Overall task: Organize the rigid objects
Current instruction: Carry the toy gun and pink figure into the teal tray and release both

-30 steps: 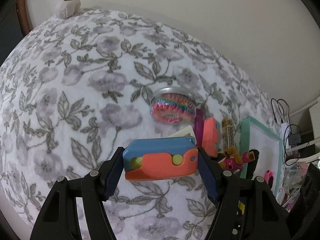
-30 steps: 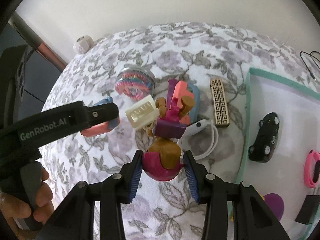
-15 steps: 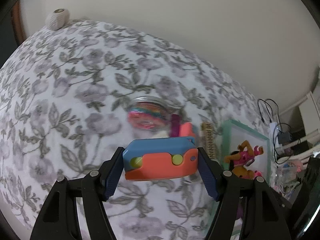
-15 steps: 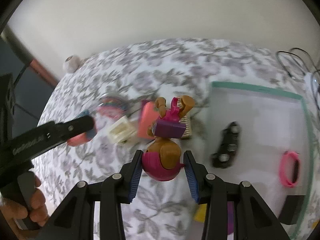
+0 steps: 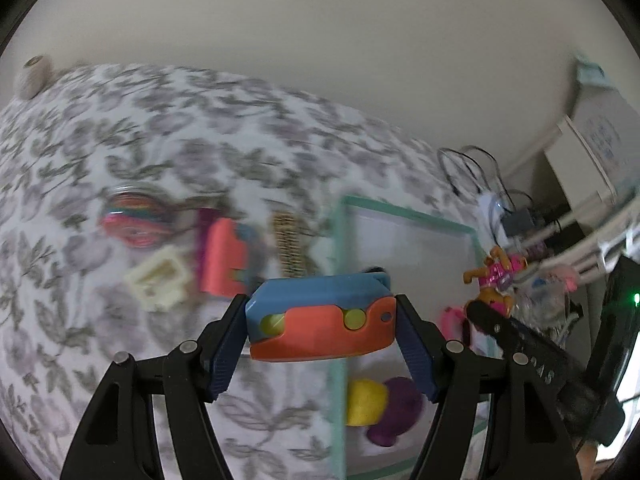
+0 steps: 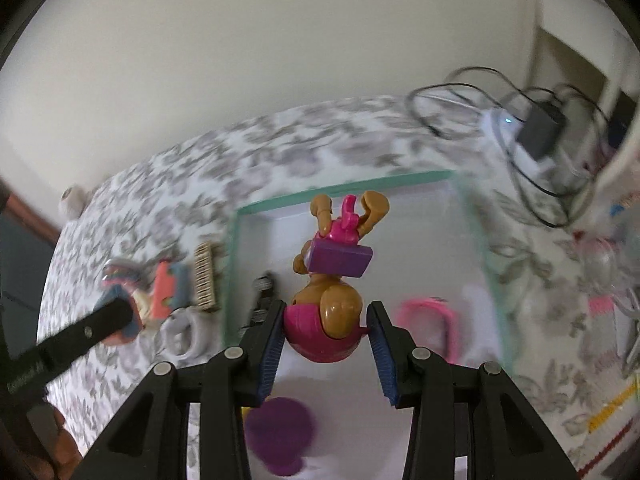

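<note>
Left tongs (image 5: 322,326) are clamped on the blue-and-orange toy (image 5: 320,326), pads pressing both its ends, pointing steeply down over the green rim of the tray (image 5: 338,240). Right tongs (image 6: 325,330) are closed on the pink base of the brown figure (image 6: 326,320), which hangs head-away over the tray (image 6: 234,264)'s white floor.

Writing? The right tool's black arm shows pale lettering in the left view, too blurred to read; same story for the left tool's arm in the right view.

The left view alone gives us a yellow blob (image 5: 364,402) beside the purple one (image 5: 394,410), low in the tray. Further out on the flowered bed (image 5: 140,152): a cream block (image 5: 158,278), a coral piece (image 5: 222,256), a patterned bar (image 5: 288,244), a rainbow disc (image 5: 134,222), all smeared.

The right view alone shows a pink band (image 6: 434,322) in the tray, a dark car (image 6: 260,300) half hidden behind the left pad, a white ring (image 6: 184,332) on the bed, fingers (image 6: 60,446) at bottom left. Beyond the tray, cables (image 6: 460,108) and a charger (image 6: 540,132).
</note>
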Demonstrator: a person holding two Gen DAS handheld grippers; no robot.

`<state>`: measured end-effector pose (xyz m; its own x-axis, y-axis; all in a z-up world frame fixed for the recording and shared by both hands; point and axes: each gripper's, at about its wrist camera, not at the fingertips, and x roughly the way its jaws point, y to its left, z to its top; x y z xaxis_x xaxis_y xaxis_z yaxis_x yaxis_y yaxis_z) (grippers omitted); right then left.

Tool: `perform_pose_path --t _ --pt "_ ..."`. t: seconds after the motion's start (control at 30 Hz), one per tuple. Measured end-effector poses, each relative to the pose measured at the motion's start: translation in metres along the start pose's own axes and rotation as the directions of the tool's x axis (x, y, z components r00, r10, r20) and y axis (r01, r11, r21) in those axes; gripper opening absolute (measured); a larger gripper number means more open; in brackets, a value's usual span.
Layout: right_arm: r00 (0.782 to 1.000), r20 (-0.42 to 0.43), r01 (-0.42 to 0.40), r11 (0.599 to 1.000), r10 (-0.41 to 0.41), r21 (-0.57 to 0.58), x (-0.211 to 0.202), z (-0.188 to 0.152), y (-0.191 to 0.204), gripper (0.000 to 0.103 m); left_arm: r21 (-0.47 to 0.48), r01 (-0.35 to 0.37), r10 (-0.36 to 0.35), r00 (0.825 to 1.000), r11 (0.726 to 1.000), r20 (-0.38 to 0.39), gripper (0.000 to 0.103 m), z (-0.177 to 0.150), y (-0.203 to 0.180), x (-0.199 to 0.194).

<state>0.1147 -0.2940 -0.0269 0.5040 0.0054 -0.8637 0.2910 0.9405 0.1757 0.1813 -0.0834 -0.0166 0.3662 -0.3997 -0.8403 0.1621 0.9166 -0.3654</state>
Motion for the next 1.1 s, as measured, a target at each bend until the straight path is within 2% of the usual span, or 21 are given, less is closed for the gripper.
perform_pose_path --t 0.13,0.37,0.8,1.1 --pt "0.999 0.022 0.042 0.997 -0.043 0.062 -0.01 0.001 -0.032 0.043 0.075 0.028 -0.027 0.999 0.997 -0.02 0.072 -0.012 -0.035 0.016" --pt "0.997 0.014 0.075 0.993 -0.076 0.096 -0.01 0.001 -0.057 0.043 0.174 0.051 -0.041 0.997 0.983 -0.058 0.072 -0.03 -0.078 0.042" --pt "0.992 -0.084 0.096 0.992 -0.09 0.077 0.027 -0.011 -0.06 0.044 0.241 0.027 -0.002 0.995 0.97 -0.105 0.072 -0.048 -0.097 0.069" --pt "0.989 -0.11 0.11 0.991 -0.101 0.074 0.035 -0.013 -0.059 0.044 0.25 0.008 0.026 0.991 0.968 -0.133 0.072 -0.051 -0.098 0.078"
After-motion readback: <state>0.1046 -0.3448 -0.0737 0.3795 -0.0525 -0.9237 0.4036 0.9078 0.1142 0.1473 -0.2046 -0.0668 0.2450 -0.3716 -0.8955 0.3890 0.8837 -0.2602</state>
